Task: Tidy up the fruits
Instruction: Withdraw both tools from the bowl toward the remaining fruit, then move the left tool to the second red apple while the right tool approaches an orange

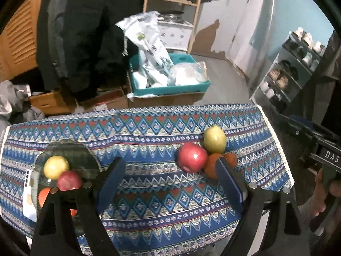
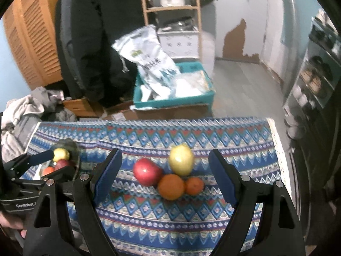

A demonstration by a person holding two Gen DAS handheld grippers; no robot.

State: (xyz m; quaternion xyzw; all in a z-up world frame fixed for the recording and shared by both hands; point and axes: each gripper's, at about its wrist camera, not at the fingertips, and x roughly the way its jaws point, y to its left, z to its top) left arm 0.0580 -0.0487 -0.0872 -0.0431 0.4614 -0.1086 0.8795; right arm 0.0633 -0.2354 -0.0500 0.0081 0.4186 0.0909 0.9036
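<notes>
On the patterned tablecloth [image 2: 191, 217] I see four loose fruits bunched together toward the right half of the table: a red apple [image 2: 147, 171], a yellow-green pear-like fruit [image 2: 181, 159] just behind it, a large orange [image 2: 171, 186] in front, and a smaller orange [image 2: 194, 185] touching the large one's right side. From the left wrist camera the same cluster sits right of centre, with the red apple [image 1: 192, 157] and yellow-green fruit [image 1: 214, 139] in plain sight and the oranges partly hidden behind my gripper's right finger.

At the left end of the table a clear glass plate [image 1: 70, 149] holds more fruit: a yellow one [image 1: 56, 167], a red one [image 1: 69, 181] and an orange one [image 1: 43, 196] that is partly hidden behind my tool.

My left gripper [image 1: 170, 170] hangs above the cloth with its blue pads spread wide and nothing between them; it sits between the plate and the loose cluster. My right gripper [image 2: 165, 164] is likewise spread wide, empty, framing the loose fruits from above without touching them. I can see the left gripper [image 2: 51, 162] in the right wrist view too, near the plate.

Beyond the table stand a teal bin [image 2: 174, 100] with plastic bags, cardboard boxes, a wooden shelf [image 2: 172, 8] and a dark-clothed person [image 2: 96, 32].
</notes>
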